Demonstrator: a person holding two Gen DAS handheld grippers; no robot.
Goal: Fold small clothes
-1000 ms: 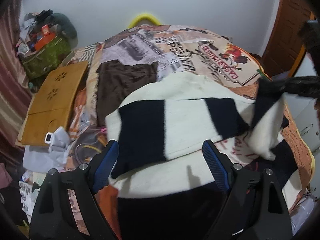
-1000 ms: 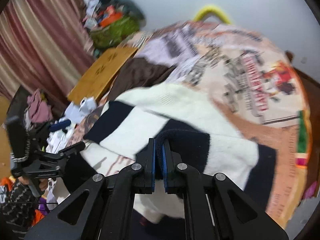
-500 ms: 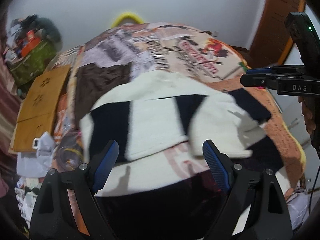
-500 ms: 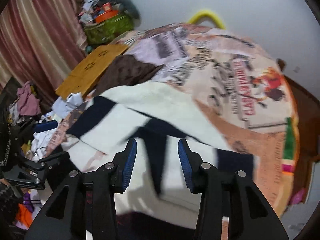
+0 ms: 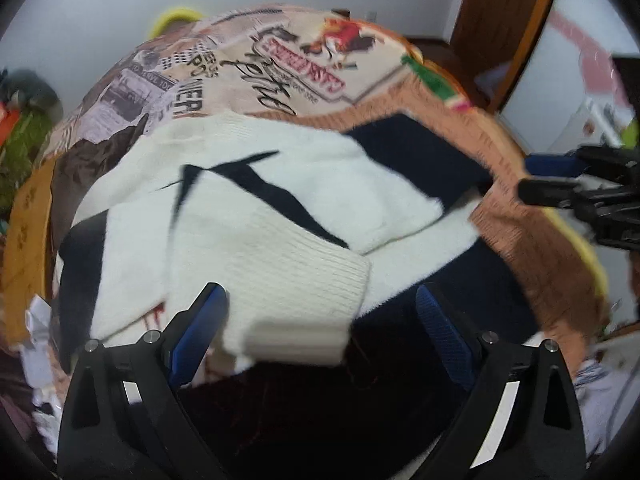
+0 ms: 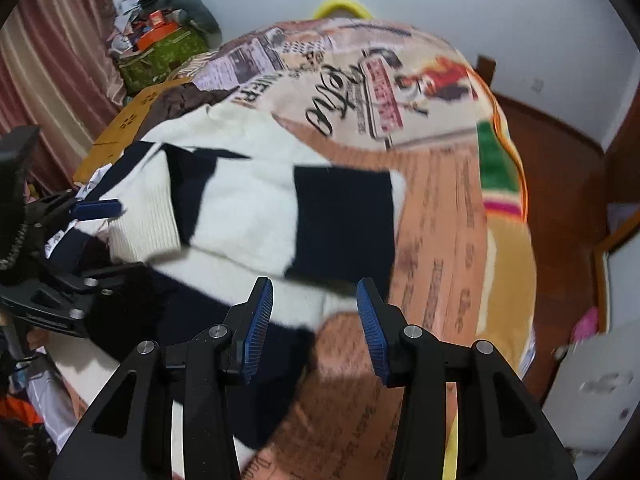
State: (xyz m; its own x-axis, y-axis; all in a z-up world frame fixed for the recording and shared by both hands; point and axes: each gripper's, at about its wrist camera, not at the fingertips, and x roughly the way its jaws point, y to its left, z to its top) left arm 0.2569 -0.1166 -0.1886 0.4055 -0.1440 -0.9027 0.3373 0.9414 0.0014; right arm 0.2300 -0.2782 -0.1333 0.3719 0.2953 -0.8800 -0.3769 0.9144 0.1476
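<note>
A cream and navy striped sweater [image 5: 280,184] lies spread on the bed, both sleeves folded across its body. In the left wrist view my left gripper [image 5: 320,296] hangs over its near part. The jaws are opening wide, with a ribbed cream cuff [image 5: 296,292] lying loose between them and neither pad pressing on it. My right gripper [image 6: 314,286] stands open over the sweater [image 6: 248,208] near its right edge, holding nothing. Each gripper shows in the other's view: the right gripper [image 5: 536,178] at the far right, the left gripper [image 6: 108,240] at the far left.
A printed blanket [image 6: 440,220] covers the bed. A brown garment [image 5: 92,160] lies at the sweater's left. A wooden board [image 6: 132,120] and a green bag [image 6: 164,52] with clutter stand beyond it. A wooden door [image 5: 500,20] is at the right.
My right gripper let go of the navy sleeve part, opened and drew off to the right. The sleeve now lies across the body. My left gripper shifted over the cuff and widened.
</note>
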